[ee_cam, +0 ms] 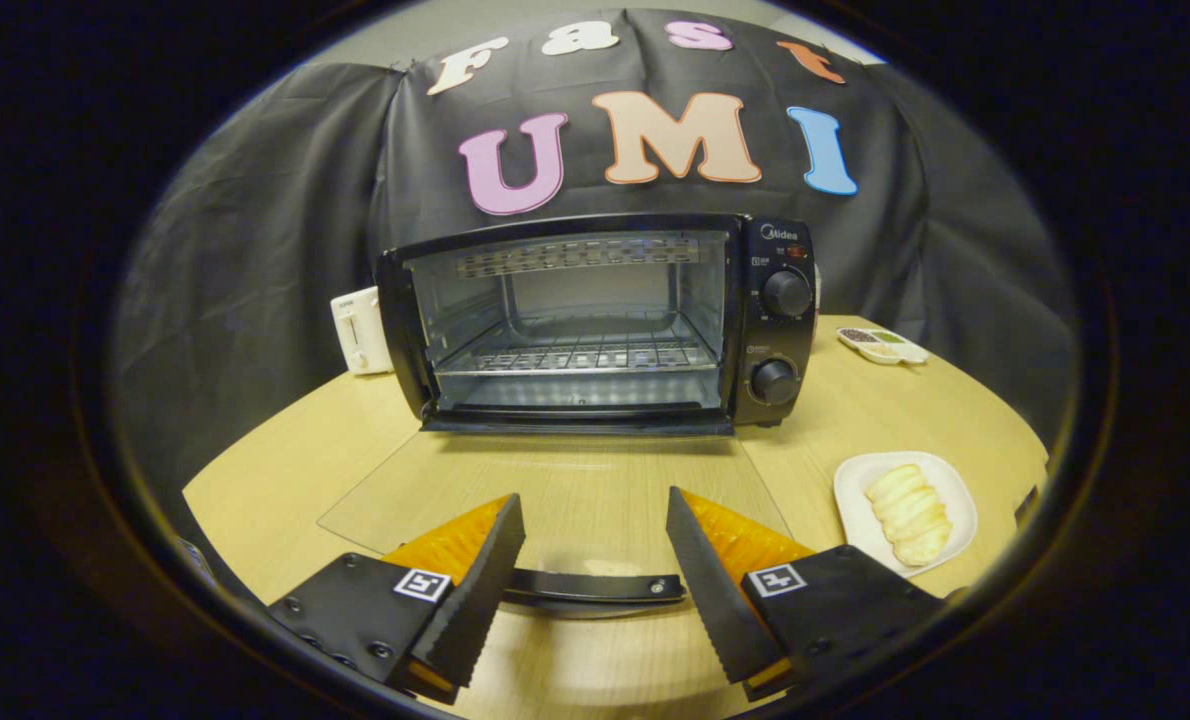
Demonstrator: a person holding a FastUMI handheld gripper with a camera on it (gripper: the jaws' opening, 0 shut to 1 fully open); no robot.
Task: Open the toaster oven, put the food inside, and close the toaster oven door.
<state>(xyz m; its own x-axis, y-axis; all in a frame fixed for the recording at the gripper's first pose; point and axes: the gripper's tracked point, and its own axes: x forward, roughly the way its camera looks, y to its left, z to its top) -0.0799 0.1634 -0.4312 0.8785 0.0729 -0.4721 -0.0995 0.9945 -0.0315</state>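
Your gripper (595,545) had its two fingers spread wide apart, pinching nothing. Between them, and a little below their tips, lay the dark handle (595,586) of the oven door (555,490). That glass door was folded all the way down and lay flat over the table (265,470), reaching from the oven's front edge back toward your fingers. It looked as though you held the fingers parted there because the opening step was finished and the handle needed no more grip.

Off to the right of the right finger sat a white plate (855,505), and on it the food (908,512), a pale, ridged pastry-like piece lying whole and untouched. That was the thing you had to carry next, and it was near, so a short swing to the right would likely have been enough.

Beyond the fingers, straight ahead, the toaster oven (595,325) stood open, its wire rack (575,355) bare, ready to take the food. Left of it stood a small white appliance (358,330). Further right, past the oven's knobs, a small divided dish (883,345) held dark and greenish bits I could not identify.
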